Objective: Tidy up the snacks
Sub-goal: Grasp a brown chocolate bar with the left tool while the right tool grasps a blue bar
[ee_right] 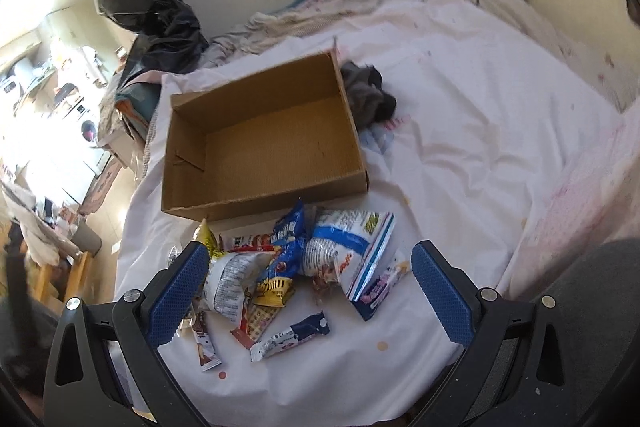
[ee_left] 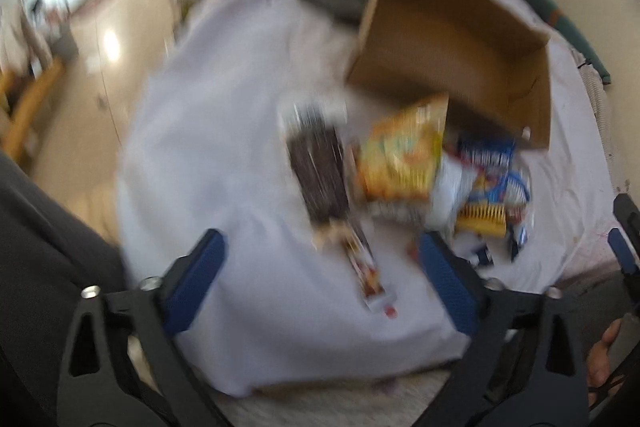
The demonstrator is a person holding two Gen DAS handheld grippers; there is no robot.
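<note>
Snack heap [ee_right: 296, 267] beyond right gripper [ee_right: 308, 279] gaping jaws, untouched.

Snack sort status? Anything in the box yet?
Nothing done: the cardboard box is empty. Nothing in hand: the left gripper and right gripper are both open over the snack pile on the white sheet. Left: every packet, including the long dark one and the yellow bag.
</note>
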